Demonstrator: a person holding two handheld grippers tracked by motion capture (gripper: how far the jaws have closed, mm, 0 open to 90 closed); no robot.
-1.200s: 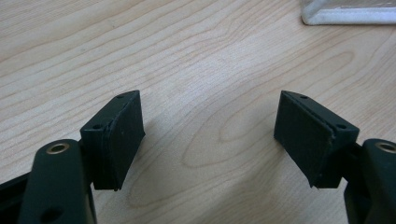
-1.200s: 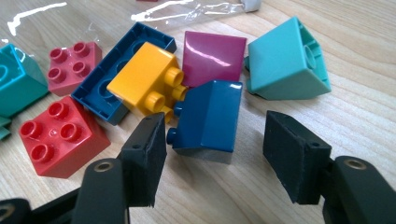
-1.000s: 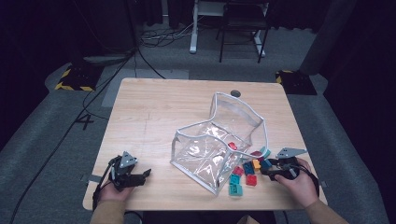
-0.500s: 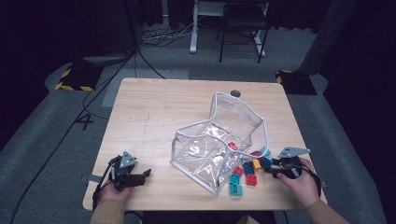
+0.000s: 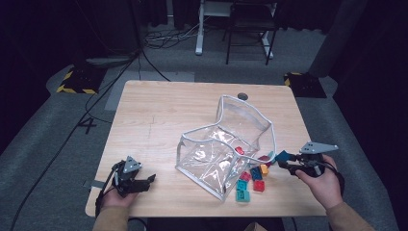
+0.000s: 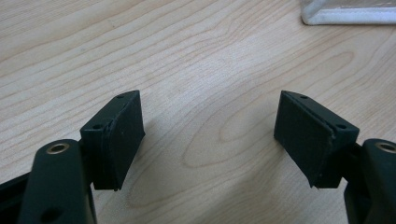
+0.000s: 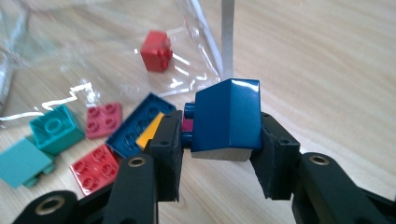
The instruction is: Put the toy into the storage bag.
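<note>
- Now, in the high view, the right hand-held gripper (image 5: 284,161) at the lower right of the frame has just closed its jaws on a dark blue brick (image 5: 282,156) and lifted it off the worktop (image 5: 159,110); a second ago it sat lower, among the loose bricks (image 5: 250,180) beside the clear bag (image 5: 221,144).
- The left hand-held gripper (image 5: 144,182), lower left, has not shifted.
- In the left gripper view, its jaws stand wide apart over bare wood, nothing between them.
- In the right gripper view, the dark blue brick (image 7: 227,119) sits pinched between both pads, centre frame. The pick looks done; carrying it to the bag seems next.
</note>
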